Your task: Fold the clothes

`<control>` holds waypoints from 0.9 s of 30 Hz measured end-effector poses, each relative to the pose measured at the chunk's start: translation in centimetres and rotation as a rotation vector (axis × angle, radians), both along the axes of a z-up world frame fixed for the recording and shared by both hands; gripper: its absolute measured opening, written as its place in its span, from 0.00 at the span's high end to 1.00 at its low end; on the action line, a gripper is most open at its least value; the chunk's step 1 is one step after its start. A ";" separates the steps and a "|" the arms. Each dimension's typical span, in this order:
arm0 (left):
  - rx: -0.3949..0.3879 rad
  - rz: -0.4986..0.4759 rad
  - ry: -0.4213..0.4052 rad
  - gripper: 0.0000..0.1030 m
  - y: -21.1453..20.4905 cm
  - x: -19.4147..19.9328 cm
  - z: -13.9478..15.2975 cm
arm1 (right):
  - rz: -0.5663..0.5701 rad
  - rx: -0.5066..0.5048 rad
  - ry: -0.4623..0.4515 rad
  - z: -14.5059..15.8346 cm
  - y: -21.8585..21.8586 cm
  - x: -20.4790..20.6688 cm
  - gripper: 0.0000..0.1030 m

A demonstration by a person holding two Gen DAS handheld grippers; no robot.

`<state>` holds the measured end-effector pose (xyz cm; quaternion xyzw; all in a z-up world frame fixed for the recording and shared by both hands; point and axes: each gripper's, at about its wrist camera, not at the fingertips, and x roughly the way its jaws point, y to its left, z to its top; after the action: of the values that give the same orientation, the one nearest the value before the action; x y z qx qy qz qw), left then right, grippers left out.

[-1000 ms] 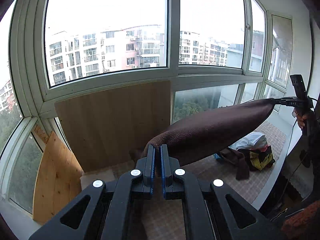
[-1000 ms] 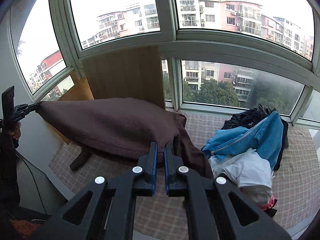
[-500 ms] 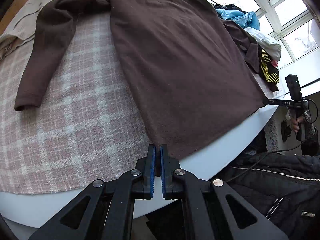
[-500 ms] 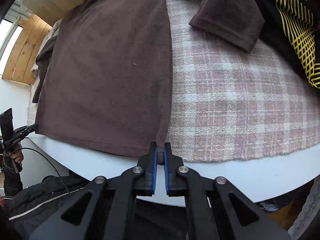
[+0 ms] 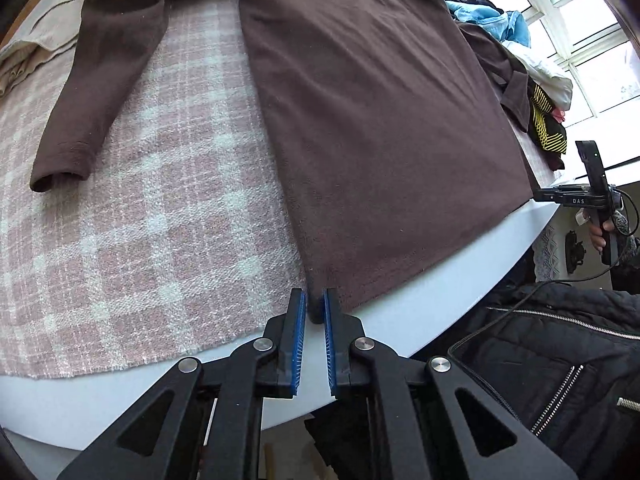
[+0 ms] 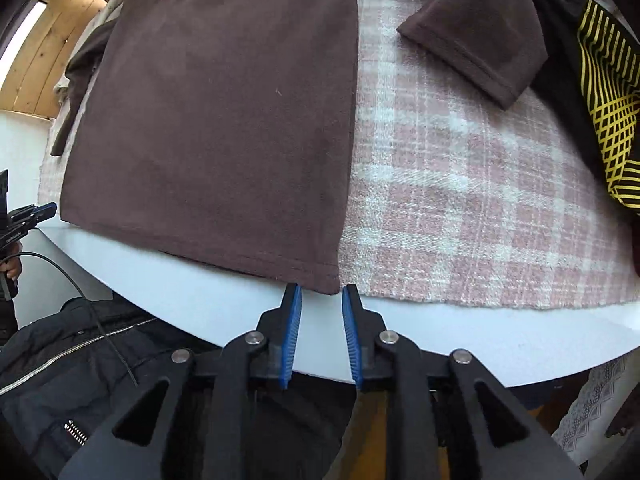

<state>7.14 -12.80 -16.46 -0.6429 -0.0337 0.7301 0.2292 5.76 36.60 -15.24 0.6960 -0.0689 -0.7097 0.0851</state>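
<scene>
1. At the far left of the bench (image 5: pixel 460 320), a beige garment (image 5: pixel 36 52) lies bunched at the edge of the pink checked cloth (image 5: pixel 140 220). Just beside it the brown top's left sleeve (image 5: pixel 96 92) runs straight toward the near edge, cuff well short of it.
2. The brown top (image 5: pixel 380 120) lies spread flat on the checked cloth, its hem overhanging onto the bare white bench rim.
3. The left gripper (image 5: pixel 314 308) pinches the left hem corner: its jaws are nearly closed with a fold of brown fabric between them.
4. The right gripper (image 6: pixel 318 294) sits at the right hem corner (image 6: pixel 326 280). Its jaws have just been opening, and the corner now lies free between and just beyond the blue pads (image 6: pixel 292 320), no longer pinched.
5. The step looks like letting go after the spread. To do it well, open the left jaws too, and back both grippers off without dragging the hem.
6. The right sleeve (image 6: pixel 480 36) lies bent, well apart from the body, and likely needs folding in next.
7. There is open checked cloth on both sides of the body for folding. Farther right, a black-and-yellow garment (image 6: pixel 608 112) and a heap of clothes (image 5: pixel 492 24) crowd that edge, so keep the folds inward.
</scene>
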 end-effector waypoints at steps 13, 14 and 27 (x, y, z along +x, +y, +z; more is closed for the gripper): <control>-0.172 0.007 0.348 0.82 -0.9 -17.8 10.2 | 0.124 0.061 0.497 14.7 -0.7 -22.2 0.70; -0.171 0.023 0.355 0.82 -1.0 -19.5 10.4 | 0.156 0.080 0.508 14.6 -2.0 -24.1 0.70; -0.114 -0.021 0.376 0.76 5.9 -40.1 8.6 | 0.125 0.051 0.431 6.9 -1.9 -48.1 0.66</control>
<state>-32.93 -6.87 -7.87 -0.5074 0.0578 0.8356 0.2025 -42.36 34.75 -8.32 0.5329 0.0122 -0.8369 0.1242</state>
